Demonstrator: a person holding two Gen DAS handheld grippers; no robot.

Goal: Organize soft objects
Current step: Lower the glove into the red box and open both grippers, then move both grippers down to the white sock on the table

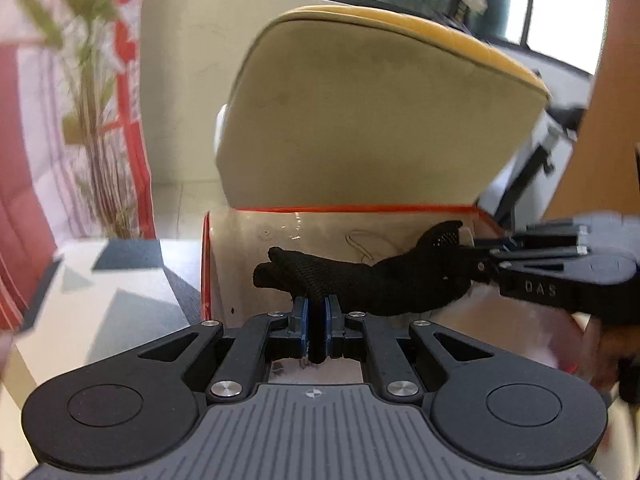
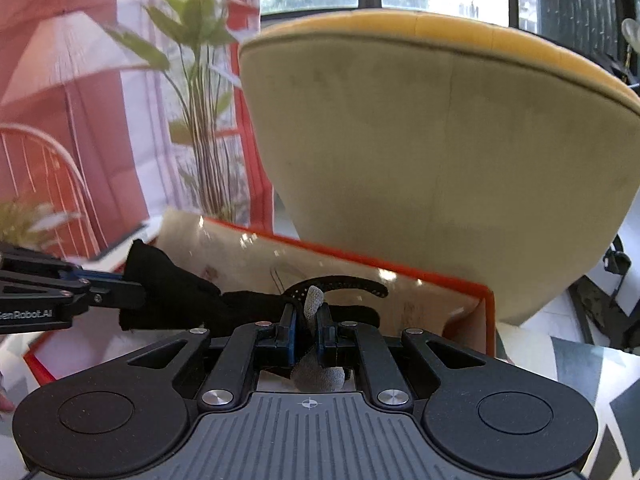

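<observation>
So we've got a black knit glove [image 1: 360, 284] stretched between both grippers, hanging over a beige table with an orange edge [image 1: 360, 209]. Our left gripper [image 1: 319, 322] has its blue pads pressed together, pinching a fold of the black fabric near the finger end; the glove's fingers stick out to the left past the jaws. Our right gripper [image 1: 474, 258] comes in from the right side of the left wrist view and is clamped on the other end of the glove, around the cuff.

From the right wrist camera, our right gripper's jaws are squeezed on a grey-white mesh bit [image 2: 314, 300] of the glove, with black knit on either side and a dotted black strip [image 2: 344, 282] curling above it. The left gripper shows at the left edge there, biting the black fabric.

Behind the table there's a big beige chair with a yellow rim [image 2: 440, 152], and a potted plant [image 2: 200, 120] against red and white panels [image 1: 128, 60].
</observation>
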